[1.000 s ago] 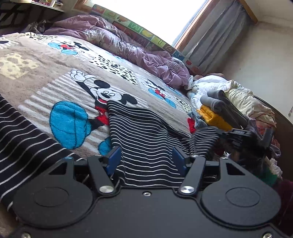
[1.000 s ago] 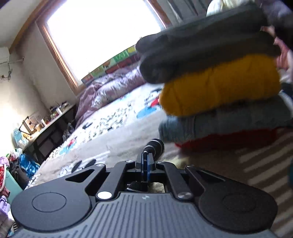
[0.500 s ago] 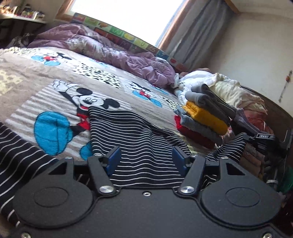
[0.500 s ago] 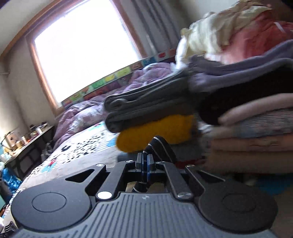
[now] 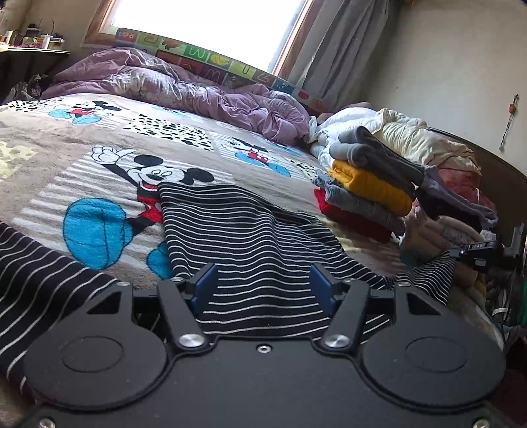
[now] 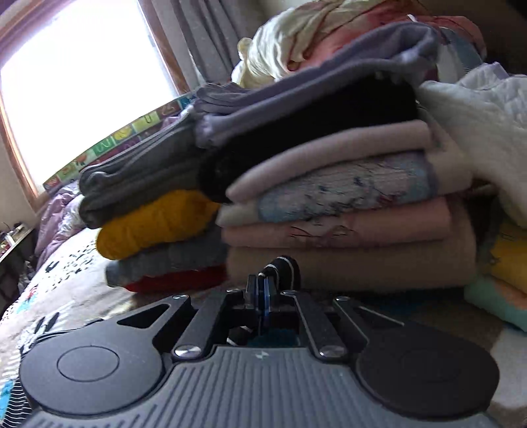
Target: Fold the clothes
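A black-and-white striped garment (image 5: 250,250) lies spread across a bed (image 5: 49,164) covered with a cartoon-mouse blanket, its near edge running under the left gripper (image 5: 263,289), whose blue-padded fingers (image 5: 206,288) stand apart with the striped cloth between them; whether the pads press on it cannot be told. Off to the right side of the bed, the right gripper (image 6: 263,293) has its jaws pinched together on a bunched fold of the same striped fabric, a dark roll with thin white lines poking up just past the fingertips, and from the left wrist view that corner of the garment is lifted off the blanket toward it. Right in front of the right gripper rises a stack of folded clothes (image 6: 329,204) in pink, cream, black and lavender, with a second pile (image 5: 365,194) beside it of grey, mustard-yellow, grey-blue and red pieces. A rumpled purple quilt (image 5: 197,95) is heaped along the far side of the bed beneath a bright window (image 5: 204,26), with a grey curtain (image 5: 339,49) hanging to its right.
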Available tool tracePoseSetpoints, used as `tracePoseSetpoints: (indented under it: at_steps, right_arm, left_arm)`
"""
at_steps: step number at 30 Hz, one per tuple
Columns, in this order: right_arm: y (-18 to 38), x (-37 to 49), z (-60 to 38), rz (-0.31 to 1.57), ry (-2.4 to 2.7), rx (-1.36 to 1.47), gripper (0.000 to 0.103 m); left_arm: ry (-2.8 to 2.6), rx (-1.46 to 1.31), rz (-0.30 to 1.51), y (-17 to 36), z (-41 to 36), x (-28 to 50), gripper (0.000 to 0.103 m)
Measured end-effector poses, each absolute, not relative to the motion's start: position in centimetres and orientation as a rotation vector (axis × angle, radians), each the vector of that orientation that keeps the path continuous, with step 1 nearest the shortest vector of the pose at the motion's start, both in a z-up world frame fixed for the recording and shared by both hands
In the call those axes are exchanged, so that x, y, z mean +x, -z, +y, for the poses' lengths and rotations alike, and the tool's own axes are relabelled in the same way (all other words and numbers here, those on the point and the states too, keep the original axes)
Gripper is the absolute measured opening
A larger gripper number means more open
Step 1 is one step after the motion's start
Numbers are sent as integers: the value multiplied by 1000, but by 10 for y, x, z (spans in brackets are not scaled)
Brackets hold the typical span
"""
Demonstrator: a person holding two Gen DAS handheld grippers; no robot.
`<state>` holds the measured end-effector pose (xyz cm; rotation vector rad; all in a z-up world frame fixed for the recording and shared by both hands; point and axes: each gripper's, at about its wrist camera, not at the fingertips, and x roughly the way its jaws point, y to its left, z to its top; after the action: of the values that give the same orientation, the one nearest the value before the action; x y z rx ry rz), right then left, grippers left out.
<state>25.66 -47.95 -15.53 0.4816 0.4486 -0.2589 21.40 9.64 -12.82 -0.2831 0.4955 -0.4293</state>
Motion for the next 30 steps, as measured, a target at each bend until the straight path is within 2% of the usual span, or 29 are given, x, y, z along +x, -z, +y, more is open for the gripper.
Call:
tracePoseSetpoints:
  at_steps: [4,7,9,11,14,21,22,23,24,25,27,29,30]
  right_arm:
    - [174,245,-492,500,307,533,5]
    - [189,237,-505,540,337,603,12]
    - [195,229,-513,518,341,689,24]
    - [198,223,-517,498,331,757,51]
    - [202,222,-519,497,298,829,55]
    - [212,241,-515,514,278,861,56]
    - [213,243,-515,503,278,870,55]
    - [213,246,-514,497,265,868,35]
    - [212,249,-512,494,246,860,21]
    - [208,253,-509,493,223,850,13]
    - [187,255,-502,411,120,844,12]
    - [165,247,-500,286,63,788,7]
    - [168,250,-503,317,95,770,9]
  left_arm:
    - [448,-252,488,126,88,213,60]
    - [496,-216,478,119,69,209,60]
    - [546,-191,468,115,53,206,60]
    - [609,-159,460,110,30,201,60]
    - [713,-70,454,108,-13,192,60]
    - [859,173,487,128,-96,177,60]
    - [866,200,498,132,-103,177,60]
    - [873,227,508,136,-111,177,60]
    - [879,249,514,138,-116,176,60]
    - [886,256,520,140,-118,177,60]
    - [898,268,531,144,-120,178,60]
    - [897,257,544,146,-120,182,60]
    - [897,252,551,147,-119,183,60]
